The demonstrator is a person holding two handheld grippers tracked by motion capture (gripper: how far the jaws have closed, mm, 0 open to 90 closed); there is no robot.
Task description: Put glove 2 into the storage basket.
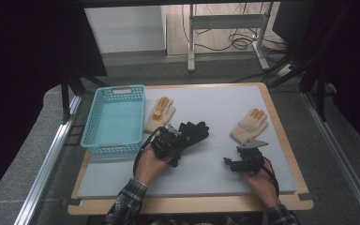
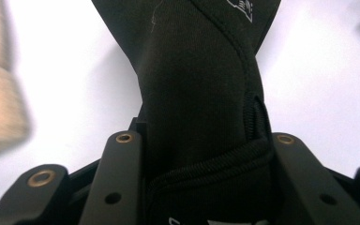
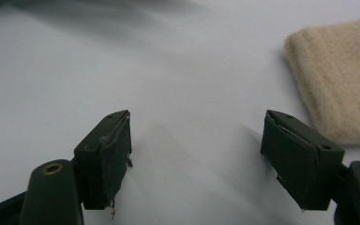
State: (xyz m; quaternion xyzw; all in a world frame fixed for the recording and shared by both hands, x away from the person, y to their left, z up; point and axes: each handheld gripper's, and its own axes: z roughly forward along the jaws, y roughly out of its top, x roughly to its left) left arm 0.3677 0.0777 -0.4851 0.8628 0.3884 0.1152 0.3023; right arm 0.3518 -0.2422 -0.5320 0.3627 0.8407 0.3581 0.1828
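- Left gripper view: the left tongs (image 2: 201,183) are clamped on the cuff of the black glove (image 2: 197,89), with the fabric bunched between the jaws.
- In the high view that glove (image 1: 193,131) lies near the counter's (image 1: 215,173) middle, and the blue basket (image 1: 115,118) sits at its nine o'clock. Judged best: lift until the fingers hang free, then carry it over the rim.
- A tan glove (image 1: 160,114) lies between the two; pass above it.
- The right tongs (image 3: 197,154) stand wide and hold nothing, with another tan glove (image 3: 340,79) at their two o'clock.

basket (image 1: 115,117) at table's (image 1: 225,101) left, three gloves right of it, one (image 1: 193,131) between two
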